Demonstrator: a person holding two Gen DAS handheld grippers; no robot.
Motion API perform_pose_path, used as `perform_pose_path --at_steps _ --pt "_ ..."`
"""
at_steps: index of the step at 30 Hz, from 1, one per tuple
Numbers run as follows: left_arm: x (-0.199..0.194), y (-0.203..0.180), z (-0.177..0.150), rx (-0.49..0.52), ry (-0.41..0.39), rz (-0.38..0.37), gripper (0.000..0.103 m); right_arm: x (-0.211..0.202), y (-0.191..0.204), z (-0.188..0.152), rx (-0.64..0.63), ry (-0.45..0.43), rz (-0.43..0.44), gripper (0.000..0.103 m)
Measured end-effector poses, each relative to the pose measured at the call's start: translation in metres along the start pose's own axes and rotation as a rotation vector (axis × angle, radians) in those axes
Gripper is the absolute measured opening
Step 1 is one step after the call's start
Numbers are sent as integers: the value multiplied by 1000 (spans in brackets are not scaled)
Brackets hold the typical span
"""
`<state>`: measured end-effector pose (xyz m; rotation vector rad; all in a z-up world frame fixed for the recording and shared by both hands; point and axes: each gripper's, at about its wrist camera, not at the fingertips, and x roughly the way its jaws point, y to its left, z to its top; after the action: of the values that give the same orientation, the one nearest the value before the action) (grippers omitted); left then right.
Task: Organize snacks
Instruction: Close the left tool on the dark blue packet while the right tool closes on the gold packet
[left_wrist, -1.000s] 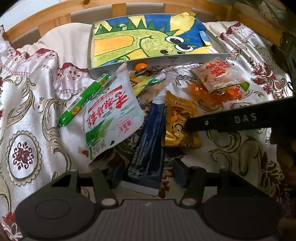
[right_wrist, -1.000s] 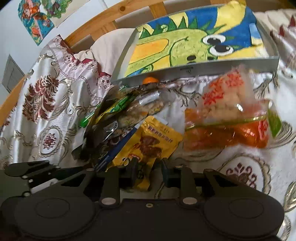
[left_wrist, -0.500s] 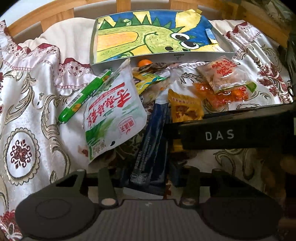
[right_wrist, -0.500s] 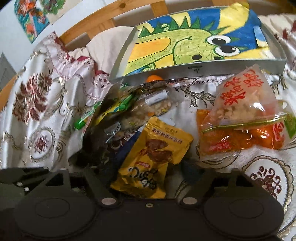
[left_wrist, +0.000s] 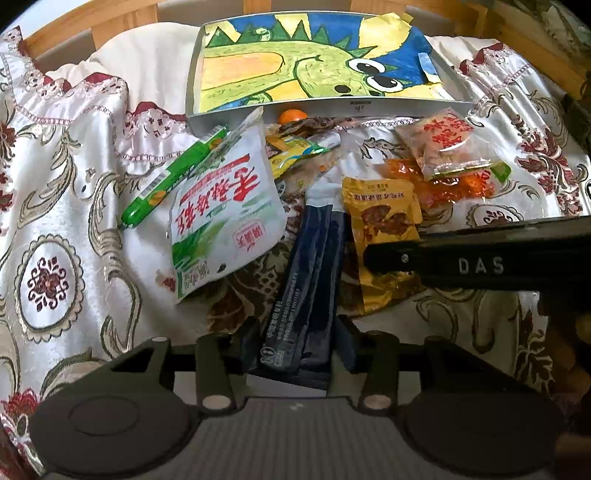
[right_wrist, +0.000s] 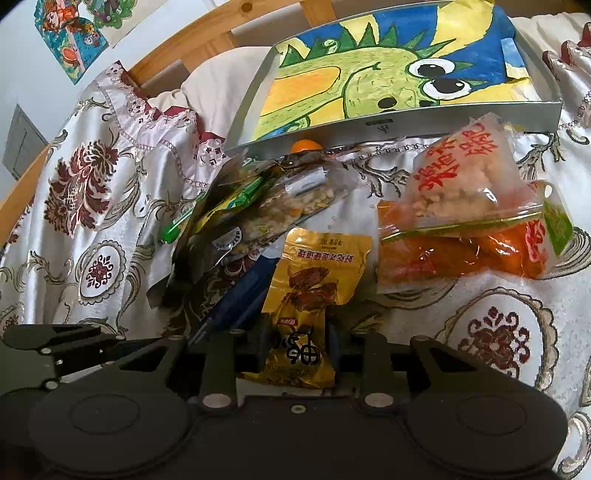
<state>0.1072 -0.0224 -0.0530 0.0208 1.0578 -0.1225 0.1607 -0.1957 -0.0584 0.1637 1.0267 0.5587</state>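
Note:
Several snack packets lie on a patterned cloth in front of a grey tray (left_wrist: 332, 105) lined with a dinosaur drawing. My left gripper (left_wrist: 297, 343) is shut on the near end of a dark blue packet (left_wrist: 310, 280). My right gripper (right_wrist: 297, 343) is shut on the near end of a yellow packet (right_wrist: 314, 280), which also shows in the left wrist view (left_wrist: 380, 236). The right gripper's black body (left_wrist: 480, 262) crosses the left wrist view above the yellow packet.
A white-and-green bag (left_wrist: 221, 214) and a green sausage stick (left_wrist: 170, 181) lie left. Orange snack bags (right_wrist: 461, 236), a clear red-lettered bag (right_wrist: 469, 173) and a mixed-nut pack (right_wrist: 258, 218) lie around. A small orange ball (right_wrist: 304, 145) sits by the tray. Wooden bed rails stand behind.
Both grippers went from open to shut: the left closed on the dark blue packet, the right opened wide, then closed on the yellow packet.

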Motion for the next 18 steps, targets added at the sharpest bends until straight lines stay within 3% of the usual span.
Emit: perform_pose_path --at_steps 4,8,12,18 --pt "9 -5 6 49 -5 0 62 1 1 -1 -10 1 -2 33" --pt "17 -4 9 46 1 -11 62 3 -2 -1 -1 10 9 34" --pt "17 -4 8 43 2 -21 45 4 -5 -1 8 11 24 34" --pt "5 -6 4 18 9 -13 41 -4 -3 -3 -9 2 43 31"
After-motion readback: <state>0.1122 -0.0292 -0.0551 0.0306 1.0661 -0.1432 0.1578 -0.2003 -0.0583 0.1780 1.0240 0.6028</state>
